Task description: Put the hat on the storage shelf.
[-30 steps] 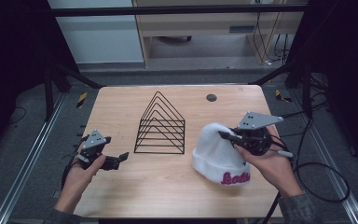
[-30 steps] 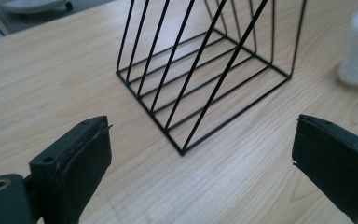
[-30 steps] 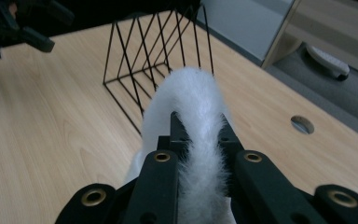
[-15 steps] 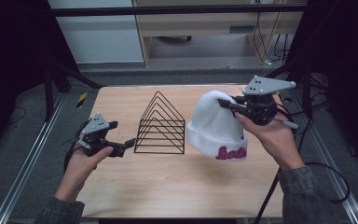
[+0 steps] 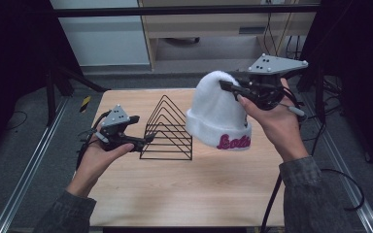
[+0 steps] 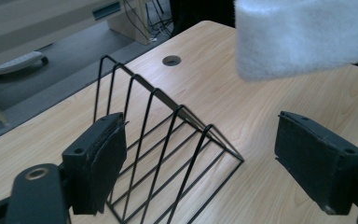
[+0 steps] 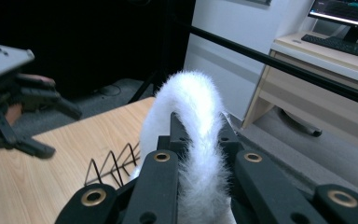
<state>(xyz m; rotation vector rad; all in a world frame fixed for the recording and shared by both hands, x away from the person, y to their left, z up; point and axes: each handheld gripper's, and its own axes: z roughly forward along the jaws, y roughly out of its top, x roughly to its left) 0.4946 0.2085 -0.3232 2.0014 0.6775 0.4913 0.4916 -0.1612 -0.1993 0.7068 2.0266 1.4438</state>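
The right gripper [image 5: 226,86] has its jaws clenched on a pinch of fabric at the crown of a white knit beanie [image 5: 218,116], which hangs clear of the wooden table [image 5: 175,194]: the lift is done. The task appears to be draping the hat over the black wire rack [image 5: 167,128], and that placement is left to do. In the right gripper view the fleecy fold of the beanie [image 7: 193,107] rises directly between the two black jaws and arches forward beyond their tips, with the rack [image 7: 114,165] lower and to the left of the jaws and the left gripper [image 7: 46,126] farther left.

The left gripper [image 5: 145,141] has its jaws parted around nothing; they have just been closing a little, with no object pressed between the pads. In its own view the near end of the rack [image 6: 168,154] lies between and just ahead of the jaws, close to the left pad, though contact cannot be judged from this angle. The beanie's cuff [image 6: 303,37] hangs above and beyond the right jaw.

The beanie is soft, plush and white, with a folded cuff bearing pink embroidered script that is too small to read. Its open end faces down, just beside the rack's right side.
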